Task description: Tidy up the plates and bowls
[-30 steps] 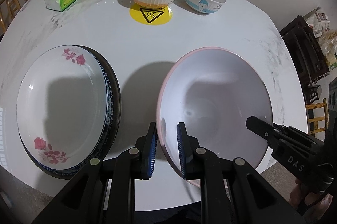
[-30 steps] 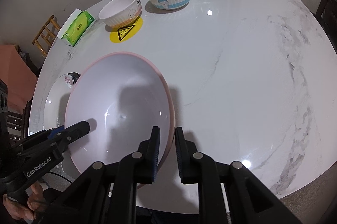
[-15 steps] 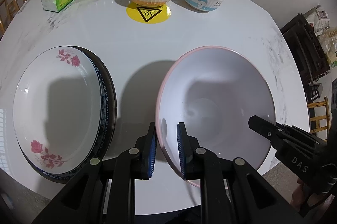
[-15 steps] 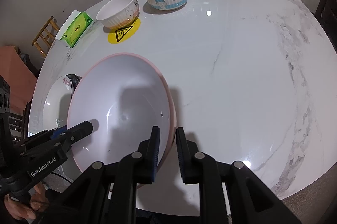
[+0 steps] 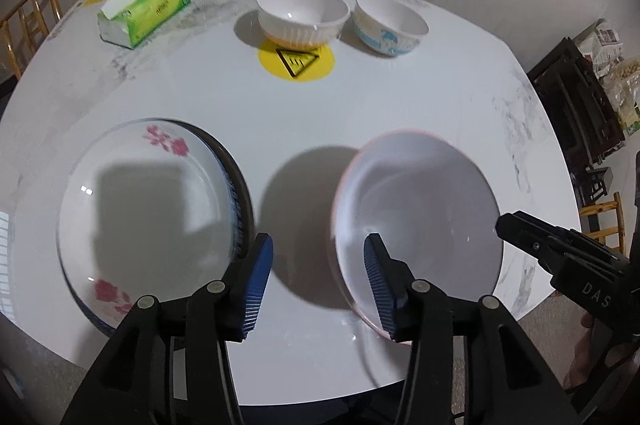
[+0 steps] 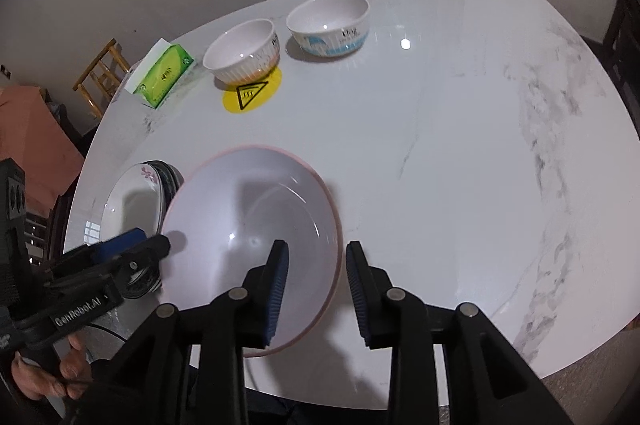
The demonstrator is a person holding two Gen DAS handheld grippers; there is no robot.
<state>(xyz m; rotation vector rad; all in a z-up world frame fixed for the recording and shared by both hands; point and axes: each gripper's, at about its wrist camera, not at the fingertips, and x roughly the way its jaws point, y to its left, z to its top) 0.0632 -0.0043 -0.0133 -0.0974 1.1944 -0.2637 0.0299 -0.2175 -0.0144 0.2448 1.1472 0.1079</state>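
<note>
- Black left gripper (image 5: 318,283), blue ribbed pads, jaws opening; the pink-rimmed bowl's (image 5: 420,209) near-left rim lies between the pads, neither pressing it.
- Black right gripper (image 6: 313,287), jaws also opening, narrower; the same bowl's right rim passes between its pads, untouched.
- Pink-rimmed bowl, white inside, sits on the white marble table (image 5: 280,105) near its front edge.
- Left of it, just apart, a stack of plates (image 5: 152,209); the top one is white with pink flowers.
- Farther back, a ribbed white bowl (image 5: 302,15) stands partly on a yellow warning sticker (image 5: 297,60).
- Just right of that, a white bowl with blue cartoon print (image 5: 391,24).
- Far left, a green tissue box (image 5: 145,9).
</note>
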